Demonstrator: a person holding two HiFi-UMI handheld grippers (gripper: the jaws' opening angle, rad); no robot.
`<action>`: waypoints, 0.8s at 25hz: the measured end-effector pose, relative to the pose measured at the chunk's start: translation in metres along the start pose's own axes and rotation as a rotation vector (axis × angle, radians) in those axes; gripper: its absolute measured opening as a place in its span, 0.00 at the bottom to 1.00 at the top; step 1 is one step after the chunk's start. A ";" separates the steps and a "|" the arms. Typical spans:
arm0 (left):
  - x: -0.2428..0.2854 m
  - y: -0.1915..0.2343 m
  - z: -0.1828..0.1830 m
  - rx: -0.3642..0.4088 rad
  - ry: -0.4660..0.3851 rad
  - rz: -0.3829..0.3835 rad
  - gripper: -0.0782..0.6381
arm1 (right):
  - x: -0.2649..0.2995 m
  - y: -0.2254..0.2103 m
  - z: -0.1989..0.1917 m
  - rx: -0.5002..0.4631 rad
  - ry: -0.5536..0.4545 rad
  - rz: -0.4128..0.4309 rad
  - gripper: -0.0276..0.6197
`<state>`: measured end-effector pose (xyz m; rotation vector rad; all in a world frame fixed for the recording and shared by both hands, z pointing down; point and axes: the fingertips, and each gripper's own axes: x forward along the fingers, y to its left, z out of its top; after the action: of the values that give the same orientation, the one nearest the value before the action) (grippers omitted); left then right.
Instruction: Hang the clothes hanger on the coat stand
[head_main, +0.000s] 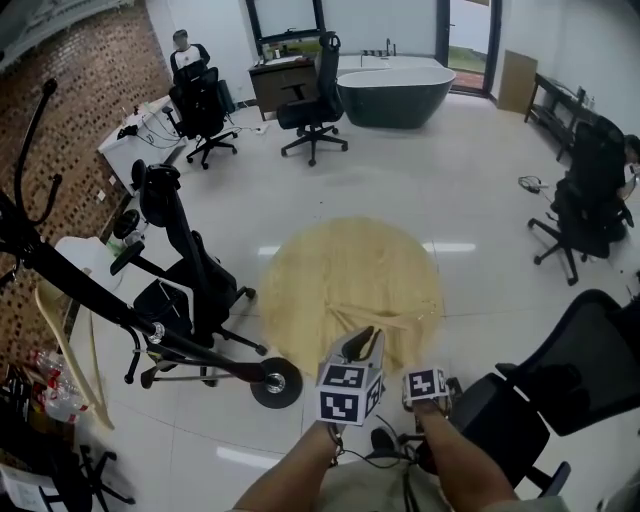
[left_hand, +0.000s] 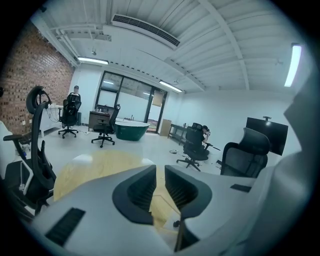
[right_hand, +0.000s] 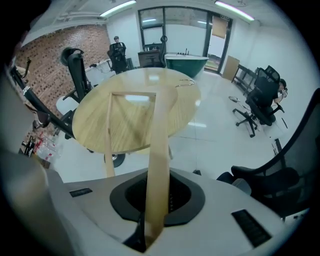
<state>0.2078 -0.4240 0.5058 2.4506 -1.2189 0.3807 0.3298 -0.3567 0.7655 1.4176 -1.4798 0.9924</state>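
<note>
With the right gripper (right_hand: 155, 200) clamped on the wooden clothes hanger (right_hand: 158, 145) over the round table (right_hand: 187, 107) (the left gripper (left_hand: 157, 187) stands narrowly apart, empty), pickup looks done; carrying it left to the coat stand (head_main: 90, 290) remains.

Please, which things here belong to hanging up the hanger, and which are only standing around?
For the job:
- hanger, held in the right gripper
- coat stand

Just standing about:
- table
- bathtub
- office chairs
</note>
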 end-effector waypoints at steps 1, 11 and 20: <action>-0.004 -0.003 0.000 0.002 -0.005 -0.005 0.20 | -0.007 0.000 0.000 -0.004 -0.020 -0.001 0.07; -0.048 -0.013 0.019 0.039 -0.071 0.002 0.20 | -0.090 -0.035 0.019 -0.226 -0.255 -0.131 0.07; -0.094 -0.027 0.094 0.063 -0.191 0.052 0.16 | -0.225 -0.064 0.102 -0.334 -0.576 -0.163 0.07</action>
<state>0.1812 -0.3843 0.3785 2.5614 -1.3694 0.2056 0.3913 -0.3801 0.5192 1.6116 -1.7952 0.2147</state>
